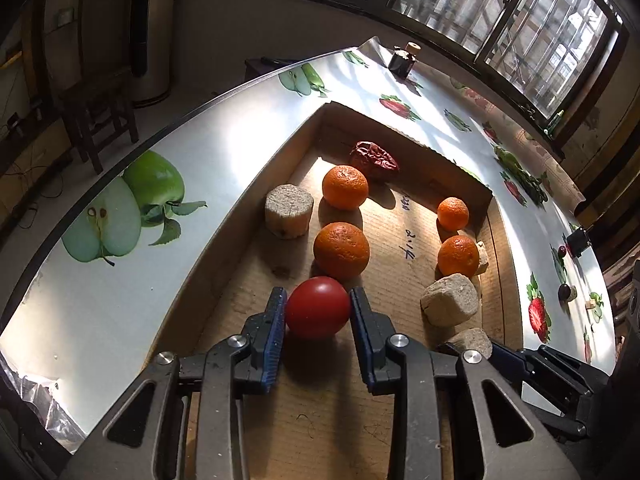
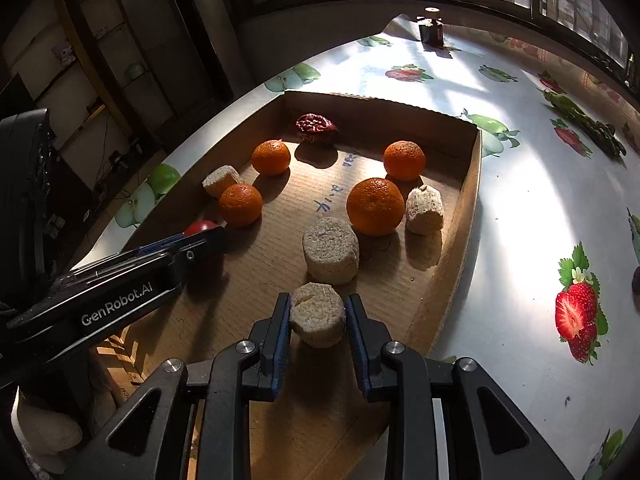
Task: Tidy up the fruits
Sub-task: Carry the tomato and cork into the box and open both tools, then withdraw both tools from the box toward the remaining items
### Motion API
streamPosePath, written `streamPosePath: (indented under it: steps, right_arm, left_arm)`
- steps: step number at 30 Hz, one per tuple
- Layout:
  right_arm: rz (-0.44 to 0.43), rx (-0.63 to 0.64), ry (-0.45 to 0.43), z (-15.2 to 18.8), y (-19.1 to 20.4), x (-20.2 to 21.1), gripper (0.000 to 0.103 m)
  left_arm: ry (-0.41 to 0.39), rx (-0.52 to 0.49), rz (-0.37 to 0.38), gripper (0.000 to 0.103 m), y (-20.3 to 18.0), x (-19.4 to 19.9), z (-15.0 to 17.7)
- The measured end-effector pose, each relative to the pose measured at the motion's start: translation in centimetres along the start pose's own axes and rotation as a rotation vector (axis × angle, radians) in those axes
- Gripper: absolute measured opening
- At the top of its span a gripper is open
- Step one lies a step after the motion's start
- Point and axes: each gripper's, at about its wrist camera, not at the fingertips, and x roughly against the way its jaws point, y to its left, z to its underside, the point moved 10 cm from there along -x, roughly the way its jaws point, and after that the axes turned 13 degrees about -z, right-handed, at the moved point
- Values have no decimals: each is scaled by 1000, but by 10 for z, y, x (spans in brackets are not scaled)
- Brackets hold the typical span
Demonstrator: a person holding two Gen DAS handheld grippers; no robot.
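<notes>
Red tomato (image 1: 317, 307), smooth, glossy and round, pinched between the blue ribbed pads of the left claw (image 1: 318, 300), just above the floor of the cardboard tray (image 1: 486, 200) at its near end. Beige chunk (image 2: 318, 315), a rough, fibrous, short cylinder, clamped the same way in the right claw (image 2: 317, 312), also at the tray's near end, right of the tomato. Looks like the placing step: both pieces brought in over the tray, neither yet set down. Next move probably calls for lowering each onto the cardboard beside its own kind, then easing the pads apart slowly so the round tomato does not roll.

Further into the tray: four dimpled, matte oranges, one nearest the tomato (image 1: 341, 250); three more fibrous chunks, one (image 2: 331, 251) just beyond the held one; a wrinkled dark red date (image 1: 374, 160) near the far wall. Tray of ridged brown corrugated card, pen marks on its floor. Under the tray, the bench (image 1: 224, 152) with a glossy white cover printed with apples and strawberries.
</notes>
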Motion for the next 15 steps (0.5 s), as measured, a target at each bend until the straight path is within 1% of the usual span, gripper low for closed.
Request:
streamPosePath:
  steps: [3,5,7,9,10,11,12,13,14,15]
  right_arm:
    - [25,24,4,0,3,-4,30]
    - [48,47,6,0,5,-6,30]
    - [43,61,2,1,8,-5,32]
    - [29,60,-15,0,12,1,32]
    - [25,57,-32,0,14,7,33]
    - [21,54,-51,-1,14,13,35]
    - [20,48,-73,-1,15,21,40]
    - [21,40,-97,-1,15,29,43]
    - [21,27,-122,-1,14,37,49]
    - [19,14,-143,0,12,45,53]
  left_arm:
    - [1,11,1,32,2,1,0]
    - [-13,20,0,32,4,6,-2]
    - [-33,26,-11,37,6,14,-5]
    - [-76,31,-40,48,10,27,-11]
    - [-101,29,-59,51,11,34,-14]
    - [-125,21,-79,56,12,40,-17]
    - [-147,12,-99,63,11,47,-19]
    - [-170,3,-113,66,10,54,-20]
    - [-192,-6,-125,72,7,61,-21]
    - [-214,-17,-135,77,4,68,-23]
